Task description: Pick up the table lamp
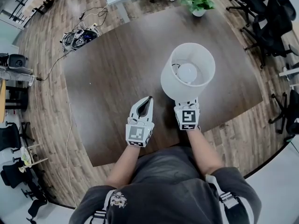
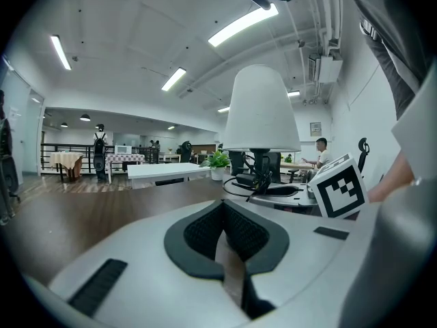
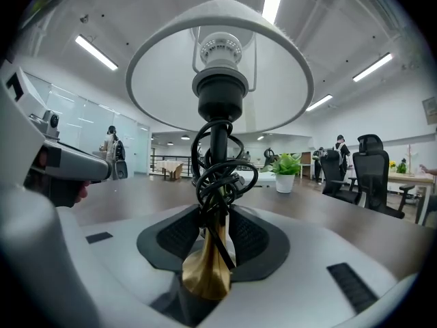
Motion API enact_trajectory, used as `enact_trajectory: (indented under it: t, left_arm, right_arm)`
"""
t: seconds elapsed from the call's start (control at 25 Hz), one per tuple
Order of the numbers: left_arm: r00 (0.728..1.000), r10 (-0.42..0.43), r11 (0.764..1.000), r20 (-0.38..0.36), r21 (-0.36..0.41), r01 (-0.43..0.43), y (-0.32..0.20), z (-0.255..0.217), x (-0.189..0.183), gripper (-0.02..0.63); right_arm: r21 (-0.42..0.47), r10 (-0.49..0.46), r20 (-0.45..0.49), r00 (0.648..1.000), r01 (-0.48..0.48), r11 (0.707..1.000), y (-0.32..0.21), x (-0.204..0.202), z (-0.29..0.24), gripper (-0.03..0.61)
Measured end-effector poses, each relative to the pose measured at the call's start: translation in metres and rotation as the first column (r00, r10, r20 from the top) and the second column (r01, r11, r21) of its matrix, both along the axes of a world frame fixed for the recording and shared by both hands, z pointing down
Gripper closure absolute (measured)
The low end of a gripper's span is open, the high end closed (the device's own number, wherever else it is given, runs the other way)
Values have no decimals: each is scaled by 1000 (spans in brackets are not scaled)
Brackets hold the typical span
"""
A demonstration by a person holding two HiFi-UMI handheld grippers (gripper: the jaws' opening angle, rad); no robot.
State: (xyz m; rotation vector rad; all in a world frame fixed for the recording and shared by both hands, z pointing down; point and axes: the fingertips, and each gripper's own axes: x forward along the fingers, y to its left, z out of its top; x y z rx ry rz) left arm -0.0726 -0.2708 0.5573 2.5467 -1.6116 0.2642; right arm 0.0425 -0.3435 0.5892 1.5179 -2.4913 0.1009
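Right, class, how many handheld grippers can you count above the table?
2. The left gripper, shut and empty, sits left of the table lamp; the right gripper clamps its stem under the shade.

The table lamp (image 1: 188, 71) stands on the counter (image 1: 117, 78) toward its right half, close to the near edge. The right tool (image 1: 186, 102) reaches in over the near edge, its jaws pressed on either side of the lamp's stem. The left tool (image 1: 144, 104) is just to the left of it, also by the near edge, with nothing between its jaws. A potted plant (image 1: 200, 1) sits at the far edge, behind the lamp. Cables (image 1: 78, 36) lie on the floor (image 1: 46, 101) beyond the far left corner, and office chairs (image 1: 266, 17) stand beyond the right edge.
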Motion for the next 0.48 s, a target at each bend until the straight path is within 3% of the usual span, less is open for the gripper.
enact_trajectory:
  t: [0.24, 0.48]
  left_arm:
    - [1000, 25, 1000, 17, 0, -25, -1, 0, 6, 609]
    - [1000, -6, 1000, 1, -2, 6, -1, 0, 1, 607]
  right_arm:
    - [23, -22, -4, 1000, 22, 999, -2, -2, -1, 413]
    - [4, -33, -14, 999, 33, 999, -10, -7, 0, 365]
